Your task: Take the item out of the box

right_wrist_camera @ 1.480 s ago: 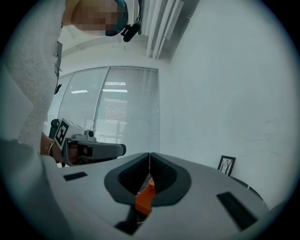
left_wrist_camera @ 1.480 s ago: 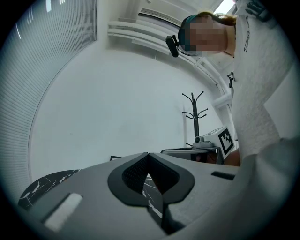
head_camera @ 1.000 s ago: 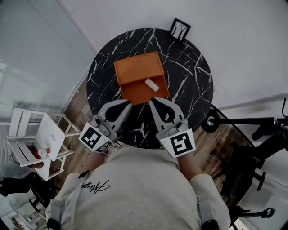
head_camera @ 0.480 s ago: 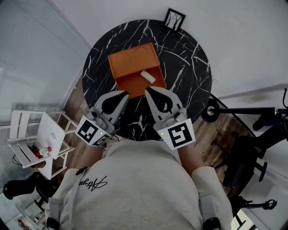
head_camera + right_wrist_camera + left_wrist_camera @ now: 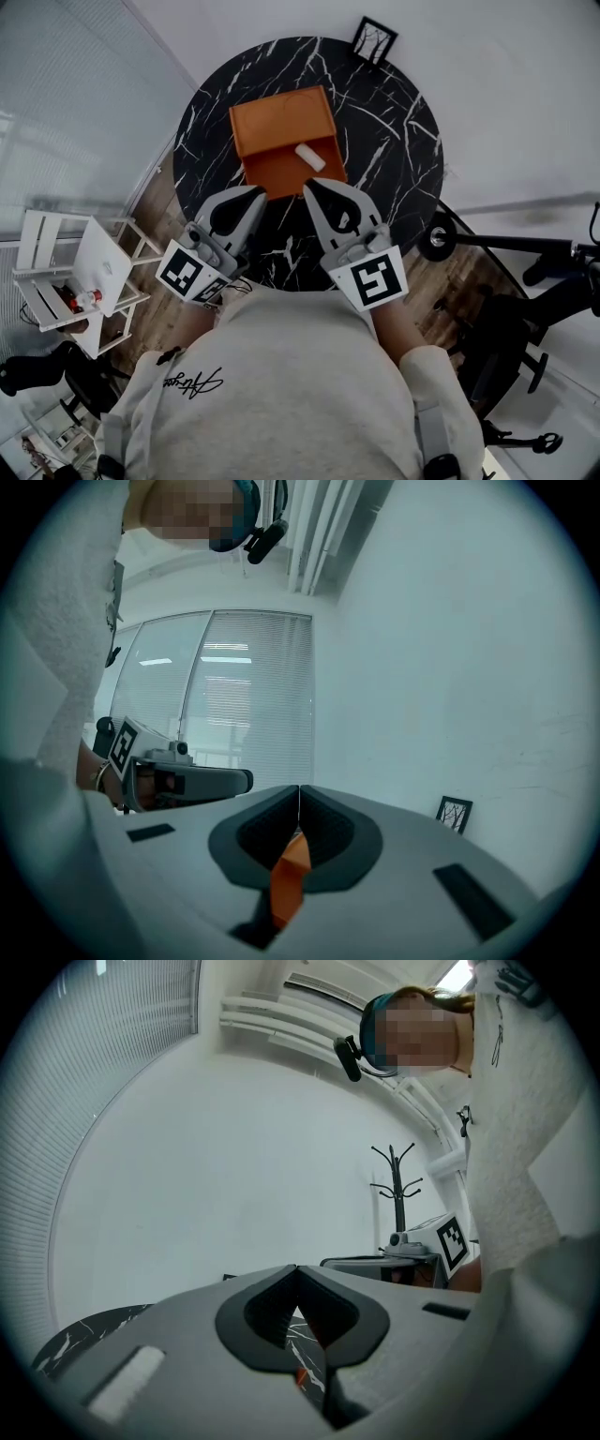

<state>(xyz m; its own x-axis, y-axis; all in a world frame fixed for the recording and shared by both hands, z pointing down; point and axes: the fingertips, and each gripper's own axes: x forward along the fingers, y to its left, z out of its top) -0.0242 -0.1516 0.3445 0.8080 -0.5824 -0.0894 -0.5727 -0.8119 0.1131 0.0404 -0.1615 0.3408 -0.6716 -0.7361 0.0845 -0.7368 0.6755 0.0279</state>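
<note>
Hovering side by side over the near half of the table [image 5: 394, 122], the left gripper [image 5: 260, 191] and the right gripper [image 5: 309, 187] both point level at the near edge of the orange box [image 5: 281, 117]. I cannot tell whether the tips touch it. Each has its jaws fully together with nothing pinched. In the right gripper view only a sliver of the box's orange shows through the hollow behind the meeting tips. This looks like a ready stance, with the tools parked at the work and the removal not yet begun.

The box sits about the middle of the table, its near part lower and open. The white item [image 5: 309, 157], a short roll, lies exposed there toward the right side, untouched. The right gripper is nearer to it, so it is probably the one that must open and reach in. A small picture frame [image 5: 375, 42] stands at the table's far edge, well away from the reach.
</note>
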